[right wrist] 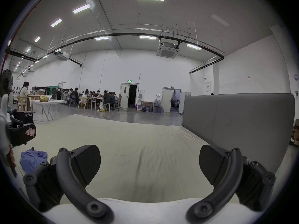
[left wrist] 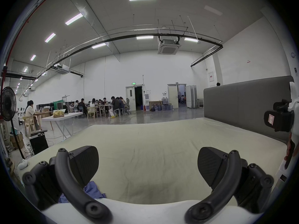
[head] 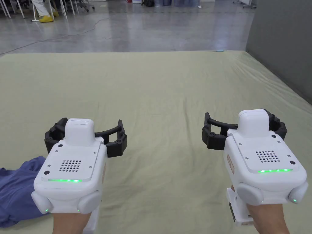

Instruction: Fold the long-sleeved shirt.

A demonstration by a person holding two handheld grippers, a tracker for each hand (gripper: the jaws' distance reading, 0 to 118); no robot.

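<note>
Both tools, left [head: 86,137] and right [head: 243,128], wide-jawed above sheet [head: 158,91]; crumpled blue shirt [head: 16,189] beside left.

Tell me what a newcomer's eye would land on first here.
Two white grippers, left gripper and right gripper, held side by side over the pale green sheet, both open and empty. A crumpled blue shirt lies bunched at the sheet's near left edge.

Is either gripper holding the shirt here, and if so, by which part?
Nothing is held. The left gripper and right gripper both have their jaws wide apart above the bed sheet; the blue shirt lies crumpled, untouched.
</note>
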